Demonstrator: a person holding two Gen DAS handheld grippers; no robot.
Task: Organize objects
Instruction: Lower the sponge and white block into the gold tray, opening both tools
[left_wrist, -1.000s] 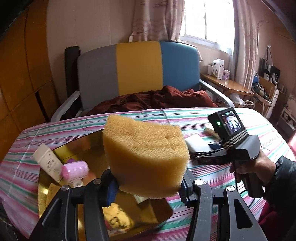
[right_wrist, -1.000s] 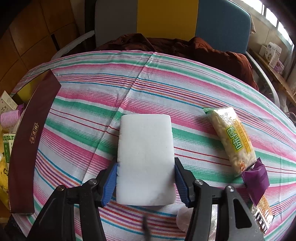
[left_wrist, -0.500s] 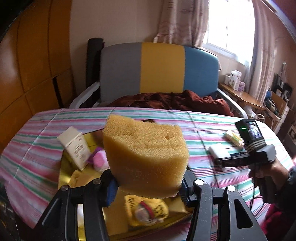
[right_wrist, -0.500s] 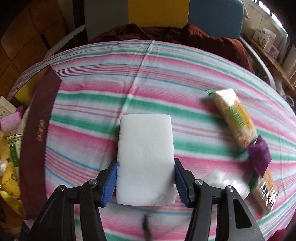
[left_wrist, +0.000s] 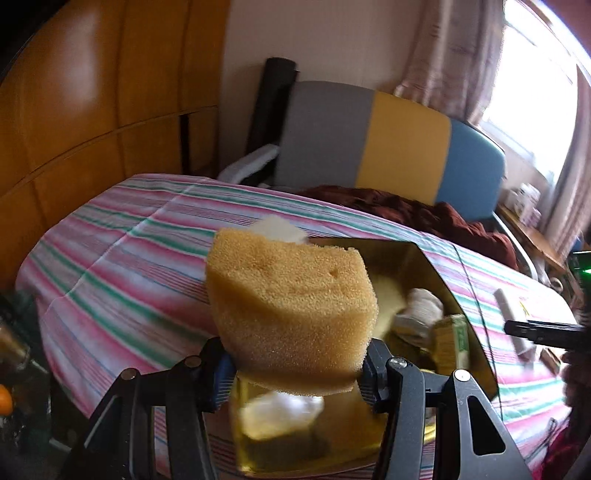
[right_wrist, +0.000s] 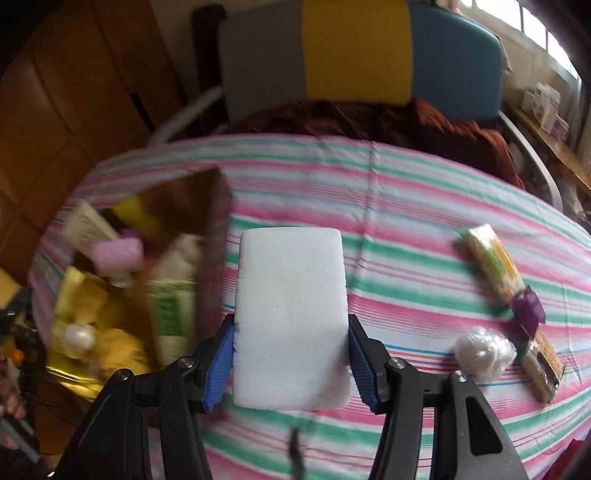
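Your left gripper (left_wrist: 295, 373) pinches the yellow sponge (left_wrist: 291, 310) above the gold box (left_wrist: 436, 280). Your right gripper (right_wrist: 291, 369) pinches the white sponge (right_wrist: 291, 317) over the striped cloth (right_wrist: 406, 221), the box (right_wrist: 207, 192) at its 9 o'clock.

Tricolour chair (right_wrist: 354, 55) behind striped tablecloth (right_wrist: 406, 206); maroon cloth (right_wrist: 406, 122) on seat; wood panelling (left_wrist: 92, 103) left; curtained window (left_wrist: 532, 74) right.

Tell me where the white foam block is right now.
The white foam block is clamped in the right hand-held gripper, held above the striped tablecloth in the right wrist view, just right of the gold box.
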